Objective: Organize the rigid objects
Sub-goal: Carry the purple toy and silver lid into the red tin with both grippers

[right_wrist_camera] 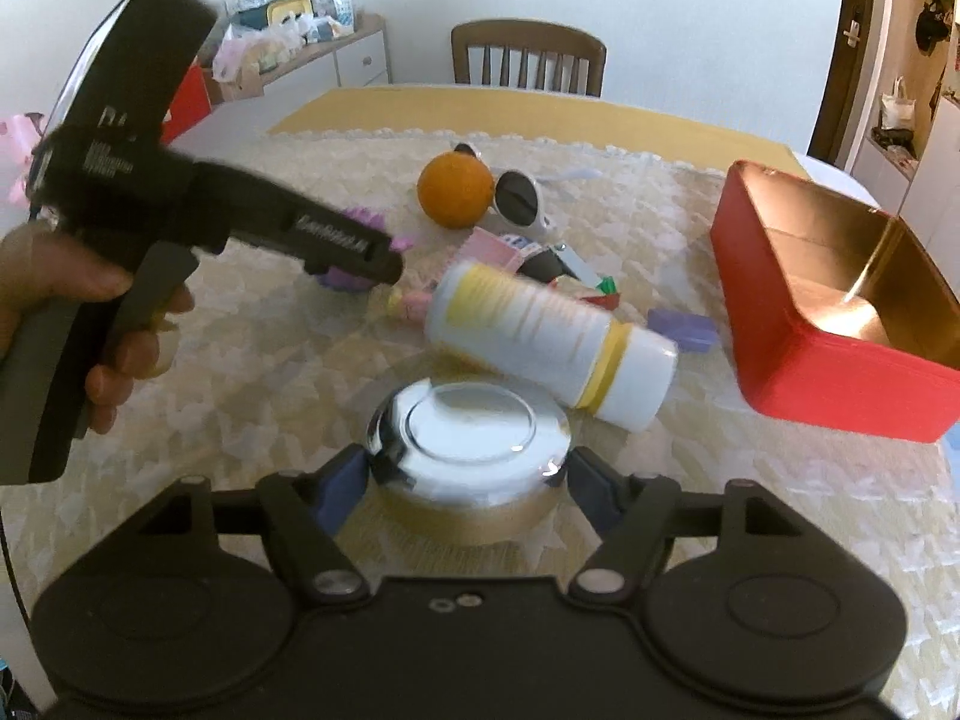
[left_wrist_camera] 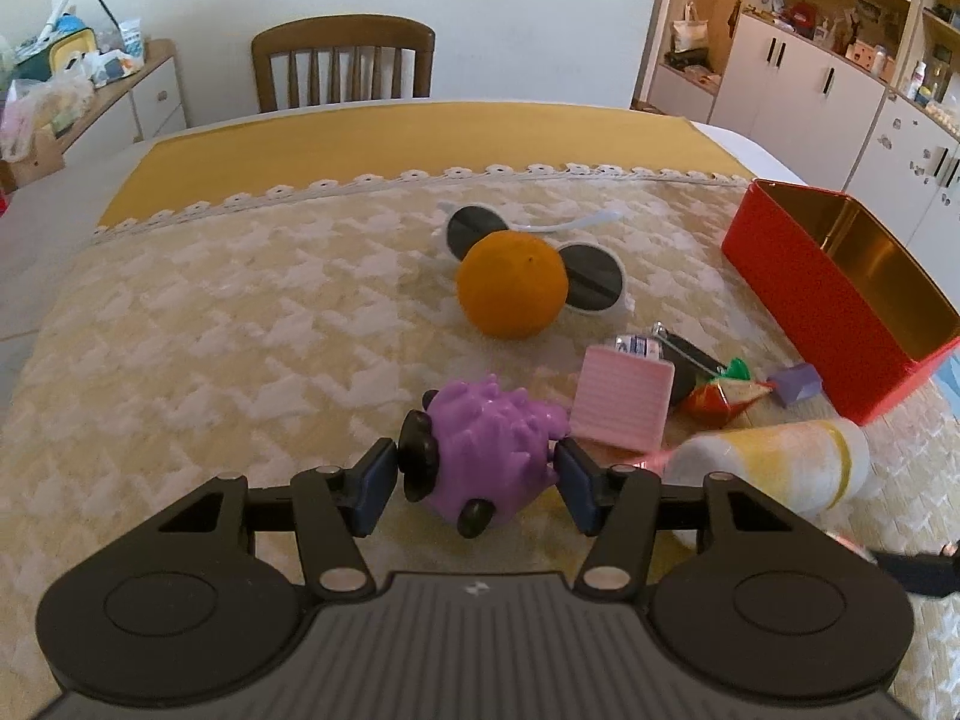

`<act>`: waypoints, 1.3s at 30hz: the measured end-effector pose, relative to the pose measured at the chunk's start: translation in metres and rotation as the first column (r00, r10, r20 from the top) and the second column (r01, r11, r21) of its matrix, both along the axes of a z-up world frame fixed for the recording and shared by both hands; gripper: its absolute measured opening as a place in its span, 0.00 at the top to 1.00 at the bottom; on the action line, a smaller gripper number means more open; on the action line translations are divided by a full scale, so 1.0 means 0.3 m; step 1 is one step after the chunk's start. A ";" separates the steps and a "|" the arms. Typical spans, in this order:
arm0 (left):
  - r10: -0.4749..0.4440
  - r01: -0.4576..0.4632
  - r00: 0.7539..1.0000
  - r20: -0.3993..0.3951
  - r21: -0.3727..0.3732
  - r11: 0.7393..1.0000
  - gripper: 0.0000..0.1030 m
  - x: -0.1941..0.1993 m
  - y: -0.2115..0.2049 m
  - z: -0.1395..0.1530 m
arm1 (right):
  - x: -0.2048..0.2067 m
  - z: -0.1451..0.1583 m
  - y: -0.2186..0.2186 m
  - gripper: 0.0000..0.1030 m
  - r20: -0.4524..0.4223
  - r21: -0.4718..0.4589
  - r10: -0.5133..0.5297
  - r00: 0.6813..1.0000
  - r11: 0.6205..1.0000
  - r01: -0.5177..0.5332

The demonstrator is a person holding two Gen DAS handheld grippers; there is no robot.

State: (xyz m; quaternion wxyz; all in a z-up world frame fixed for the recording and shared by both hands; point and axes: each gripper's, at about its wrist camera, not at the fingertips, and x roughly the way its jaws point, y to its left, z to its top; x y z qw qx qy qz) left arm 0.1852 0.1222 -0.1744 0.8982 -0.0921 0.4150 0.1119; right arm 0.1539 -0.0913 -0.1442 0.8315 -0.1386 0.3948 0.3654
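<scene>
Purple toy (left_wrist_camera: 489,450), one; orange (left_wrist_camera: 512,284), one.

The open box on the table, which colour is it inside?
The box is gold inside and red outside; the right wrist view shows it best.

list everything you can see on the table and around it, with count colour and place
purple spiky toy: 1, purple with black knobs, between left fingers
round jar: 1, silver lid, between right fingers
bottle: 1, white and yellow, lying mid table
orange: 1, orange, centre
sunglasses: 1, white frame, behind orange
pink box: 1, pink, right of toy
tin: 1, red, gold inside, open, right edge
chair: 1, brown, far side
left hand-held gripper: 1, black, around toy
right hand-held gripper: 1, black, around jar
</scene>
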 end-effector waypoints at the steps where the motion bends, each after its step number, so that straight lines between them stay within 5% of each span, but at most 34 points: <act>1: 0.005 -0.005 1.000 0.000 -0.001 1.000 0.45 -0.016 0.001 0.004 | -0.006 0.008 -0.008 0.30 0.004 0.005 -0.001 1.000 1.000 0.001; 10: 0.035 -0.034 0.999 0.030 -0.035 0.999 0.45 -0.145 -0.012 0.088 | -0.040 0.083 -0.087 0.31 0.051 0.048 -0.027 0.998 0.999 0.024; 18: -0.048 0.051 0.994 0.101 -0.030 0.998 0.45 -0.149 -0.133 0.235 | -0.001 0.202 -0.179 0.31 0.129 0.106 -0.065 0.990 0.993 0.051; 27: -0.132 0.140 0.978 0.163 -0.034 0.990 0.45 -0.017 -0.287 0.362 | 0.151 0.281 -0.323 0.31 0.192 0.136 -0.149 0.970 0.983 0.124; 39: -0.213 0.218 0.967 0.143 -0.022 0.976 0.45 0.286 -0.522 0.358 | 0.387 0.244 -0.484 0.31 0.190 0.114 -0.195 0.962 0.978 0.176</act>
